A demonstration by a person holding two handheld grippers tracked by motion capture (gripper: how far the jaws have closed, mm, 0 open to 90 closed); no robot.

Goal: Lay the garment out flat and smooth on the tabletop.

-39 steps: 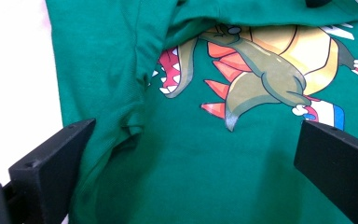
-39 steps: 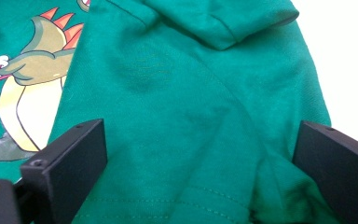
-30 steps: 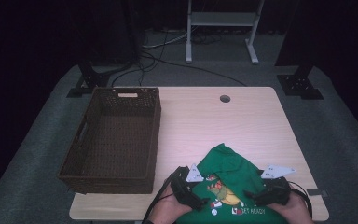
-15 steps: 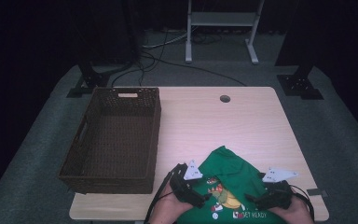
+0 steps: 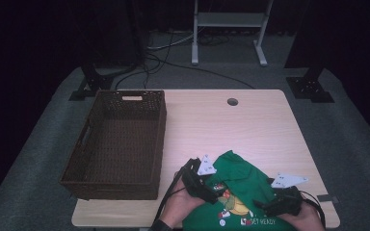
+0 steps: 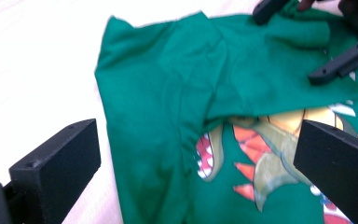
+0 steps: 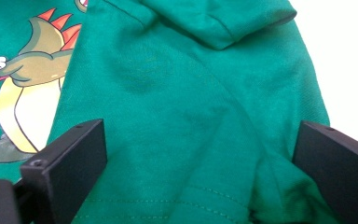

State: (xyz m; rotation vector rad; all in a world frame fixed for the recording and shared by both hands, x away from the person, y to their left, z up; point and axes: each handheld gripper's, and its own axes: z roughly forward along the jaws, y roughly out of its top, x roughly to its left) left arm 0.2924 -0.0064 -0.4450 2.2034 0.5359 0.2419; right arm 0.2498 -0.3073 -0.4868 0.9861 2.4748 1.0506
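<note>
A green T-shirt (image 5: 243,185) printed with a cartoon dinosaur lies crumpled at the near edge of the desk (image 5: 250,122), toward its near right corner, with part of its hem hanging over that edge toward you. Its upper half is folded down over the print, so in the left gripper view the dinosaur's teeth and orange spikes peek out from under a flap of plain green cloth. Your left hand-held gripper (image 6: 200,154) hovers over the shirt's left side with its jaws spread wide, holding nothing; cloth and print show freely between them. Your right hand-held gripper (image 7: 200,163) sits over the shirt's right side, near a folded sleeve, and its jaws too stand wide apart with no fabric pinched. Compared with a second ago, both of your hands have drawn a little closer to you and lower over the garment, and the shirt itself has barely shifted. That suggests you are between grips: the fold is laid down, and you are lining up for the next hold, probably on the side edges or sleeves. To the left of the shirt, along the left edge of the desk, stands a dark woven basket (image 5: 79,171), empty and well apart from the cloth. A small round cable hole (image 5: 232,101) marks the far edge.
</note>
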